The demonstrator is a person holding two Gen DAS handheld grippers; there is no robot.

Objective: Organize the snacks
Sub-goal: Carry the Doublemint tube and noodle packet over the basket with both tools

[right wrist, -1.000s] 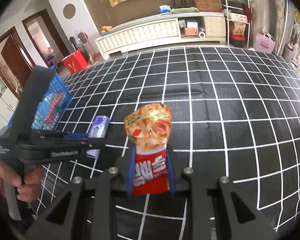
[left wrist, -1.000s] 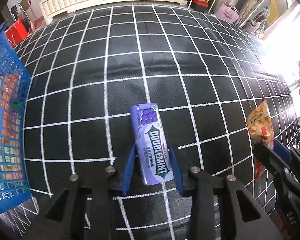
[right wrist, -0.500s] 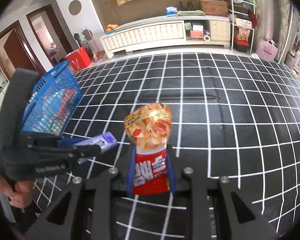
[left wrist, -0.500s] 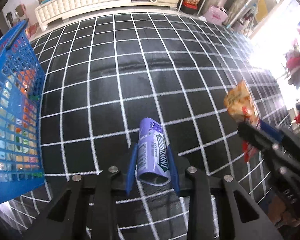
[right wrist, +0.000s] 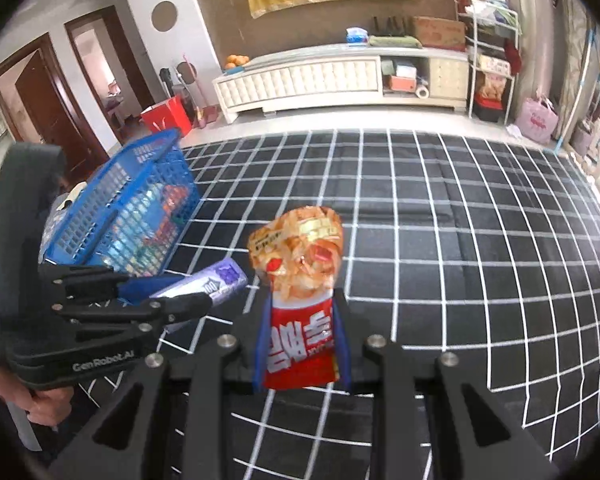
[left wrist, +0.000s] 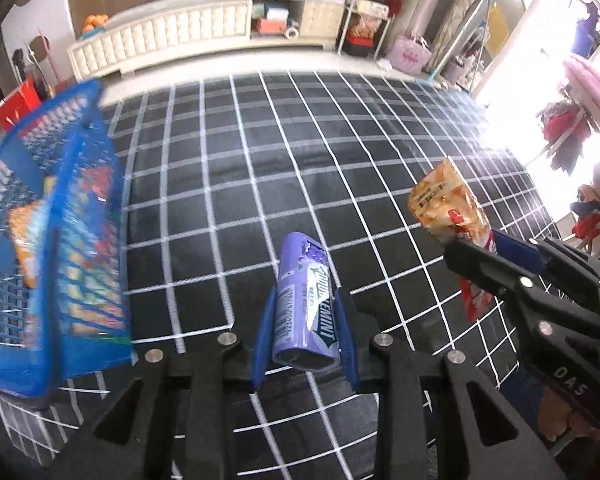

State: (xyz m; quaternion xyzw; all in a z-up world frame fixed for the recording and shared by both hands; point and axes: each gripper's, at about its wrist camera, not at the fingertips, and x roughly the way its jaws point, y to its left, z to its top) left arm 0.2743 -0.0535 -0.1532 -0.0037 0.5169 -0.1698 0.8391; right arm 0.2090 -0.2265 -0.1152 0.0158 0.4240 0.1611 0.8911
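Observation:
My left gripper (left wrist: 305, 332) is shut on a purple Doublemint gum box (left wrist: 305, 304), held above the black grid mat. The right wrist view shows that same gum box (right wrist: 204, 286) poking out of the left gripper (right wrist: 188, 304) at the left. My right gripper (right wrist: 300, 344) is shut on a red and orange snack bag (right wrist: 300, 280), also held up off the mat. Seen from the left wrist, that snack bag (left wrist: 446, 204) and the right gripper (left wrist: 488, 260) sit at the right. A blue mesh basket (left wrist: 48, 240) with several snack packs inside stands to the left.
The black mat with white grid lines (right wrist: 460, 240) spreads ahead. A white low cabinet (right wrist: 320, 76) runs along the far wall, with a red bag (right wrist: 166, 114) and a metal shelf rack (right wrist: 490, 60) near it. A hand (right wrist: 40, 404) holds the left gripper's handle.
Both grippers have risen off the mat with their loads. The left one has swung toward the blue basket, which now looms larger and closer at the left.

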